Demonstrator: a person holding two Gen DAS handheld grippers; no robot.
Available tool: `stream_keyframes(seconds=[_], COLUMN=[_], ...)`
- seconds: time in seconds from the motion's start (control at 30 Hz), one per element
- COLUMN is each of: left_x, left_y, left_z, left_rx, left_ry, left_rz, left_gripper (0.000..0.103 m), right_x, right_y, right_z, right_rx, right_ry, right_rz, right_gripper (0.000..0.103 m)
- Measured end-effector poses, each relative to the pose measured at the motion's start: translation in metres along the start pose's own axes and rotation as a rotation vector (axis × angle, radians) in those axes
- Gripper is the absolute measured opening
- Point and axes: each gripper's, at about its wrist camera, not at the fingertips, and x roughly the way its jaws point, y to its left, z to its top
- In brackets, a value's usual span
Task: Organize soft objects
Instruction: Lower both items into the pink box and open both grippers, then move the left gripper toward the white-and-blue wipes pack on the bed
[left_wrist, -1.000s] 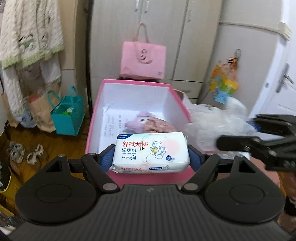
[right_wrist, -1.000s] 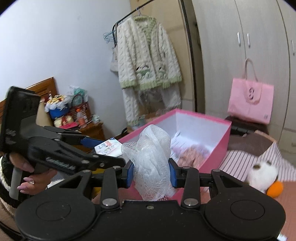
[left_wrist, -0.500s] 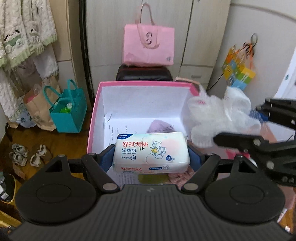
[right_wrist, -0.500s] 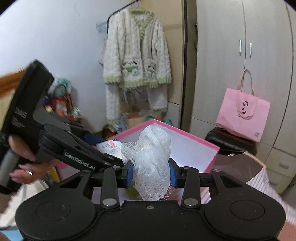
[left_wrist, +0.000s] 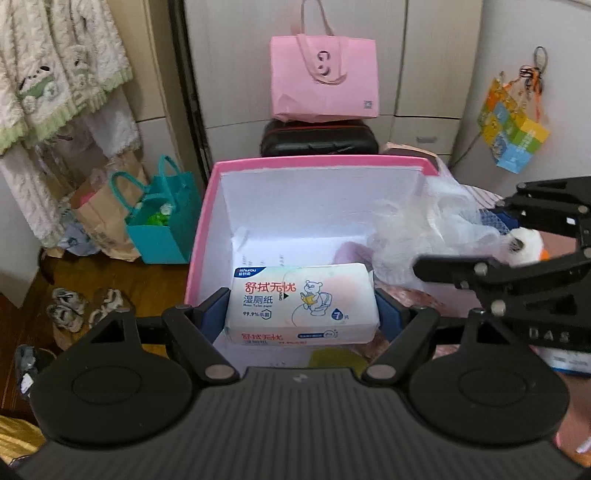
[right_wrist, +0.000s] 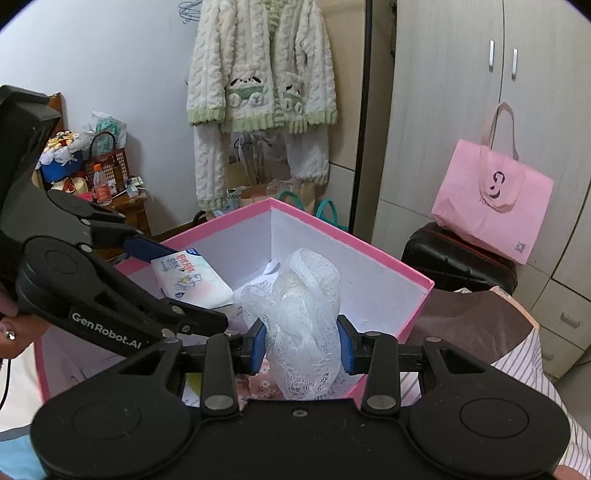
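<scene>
Left wrist view, contents by size. Pink cardboard box with white lining (left_wrist: 207, 236): rigid, open-topped, receiving bin. White soft-plastic pack of wet wipes (left_wrist: 301, 302): light, squashy, slick film; my left gripper (left_wrist: 301, 319) has it by its short ends above the box, jaws easing apart, blue pads alongside. White mesh bath pouf (right_wrist: 301, 325): featherweight, springy, snag-prone; my right gripper (right_wrist: 301, 349) pinches its bunched middle over the box.

Soft, even daylight fills the room; glare whitens the box's inner walls (left_wrist: 317, 199), fisheye bends the edges, corners go dark.
</scene>
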Motion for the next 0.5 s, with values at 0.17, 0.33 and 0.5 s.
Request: stream_keyframes(seconds=[0.17, 0.33, 0.5], left_x=[-0.031, -0.082, -0.121], left_y=[0.001, 0.000, -0.005], left_z=[-0.003, -0.017, -0.036], left_rx=[-0.015, 0.027, 0.052], left_ry=[-0.154, -0.241, -0.193], left_rz=[0.040, -0.010, -0.105], left_gripper=[0.088, 0.089, 0.089], right_x=[-0.009, -0.047, -0.090], right_y=[-0.003, 0.011, 0.019], right_z=[-0.004, -0.010, -0.024], right_rx=[-0.008, -0.053, -0.005], right_ry=[-0.032, -0.076, -0.086], right_rz=[0.061, 0.053, 0.068], right_gripper=[0.073, 0.074, 0.077])
